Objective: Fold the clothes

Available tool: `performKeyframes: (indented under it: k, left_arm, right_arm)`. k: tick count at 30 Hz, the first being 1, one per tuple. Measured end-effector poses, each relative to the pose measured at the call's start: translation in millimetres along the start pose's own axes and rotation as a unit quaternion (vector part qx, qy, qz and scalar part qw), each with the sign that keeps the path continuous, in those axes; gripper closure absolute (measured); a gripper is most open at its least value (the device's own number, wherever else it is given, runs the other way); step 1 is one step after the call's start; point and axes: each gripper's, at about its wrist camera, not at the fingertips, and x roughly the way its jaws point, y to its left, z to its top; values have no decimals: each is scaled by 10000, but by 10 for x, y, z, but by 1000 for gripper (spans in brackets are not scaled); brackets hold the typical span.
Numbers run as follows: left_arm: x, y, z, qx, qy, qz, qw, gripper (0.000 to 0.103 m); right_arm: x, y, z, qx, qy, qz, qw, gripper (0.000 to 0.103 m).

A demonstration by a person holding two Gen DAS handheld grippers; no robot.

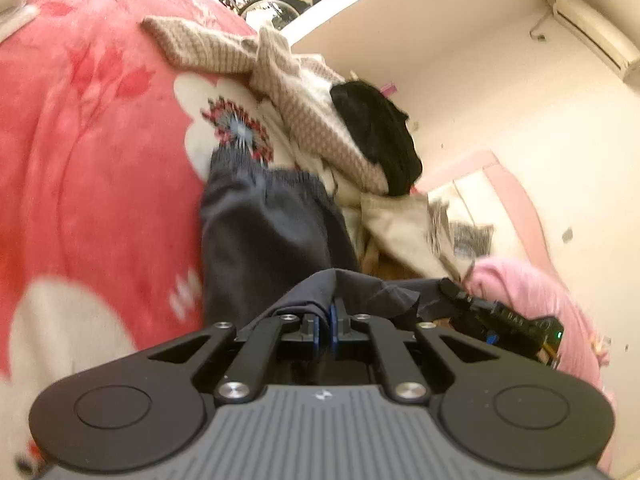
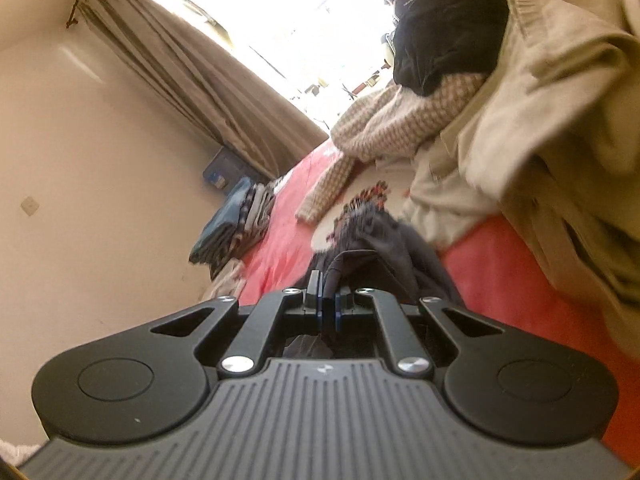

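- left gripper (image 1: 328,314): jaws clamped on the navy garment (image 1: 264,232)
- right gripper (image 2: 327,300): jaws pinching the same garment
- unfolded clothes pile (image 1: 320,120) sits behind, on the red blanket (image 1: 88,140)

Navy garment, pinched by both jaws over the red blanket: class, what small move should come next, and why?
Probably spread it flat on the blanket. The navy garment hangs bunched from the left gripper and right gripper, beside the unfolded pile.

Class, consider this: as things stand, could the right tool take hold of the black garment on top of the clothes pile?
Probably not yet. The right tool is shut on the dark blue garment, so its jaws are occupied. The black garment sits uncovered atop the pile, so releasing first would leave it reachable.
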Motion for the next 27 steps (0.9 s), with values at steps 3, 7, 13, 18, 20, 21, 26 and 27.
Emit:
performKeyframes:
  k: [3, 7, 13, 18, 20, 21, 26, 27]
  left_arm:
    - [107, 69, 190, -104, -153, 1, 9998, 98]
    - [249, 234, 373, -361, -224, 77, 9991, 97]
    - [483, 653, 580, -1089, -268, 214, 9935, 90]
    - [525, 1064, 567, -2214, -341, -72, 9746, 71]
    - [460, 1097, 547, -2292, -490, -187, 9720, 62]
    - [427, 1107, 545, -2324, -555, -257, 9707, 59]
    - [270, 1099, 572, -2359, -843, -580, 9664, 56]
    - [249, 1084, 581, -2339, -876, -557, 9667, 55]
  right_arm:
    - [198, -24, 150, -17, -79, 33, 10000, 99]
    - [458, -46, 319, -40, -127, 63, 9999, 99]
    - [877, -201, 488, 77, -153, 71, 9998, 99]
    - [1254, -514, 544, 811, 85, -41, 9967, 74]
    - [1221, -526, 541, 876, -34, 5, 9961, 66]
    - [1178, -514, 529, 861, -126, 92, 9962, 64]
    - [1033, -330, 434, 319, -96, 278, 9991, 63]
    - [1050, -283, 399, 178, 26, 308, 9994, 63]
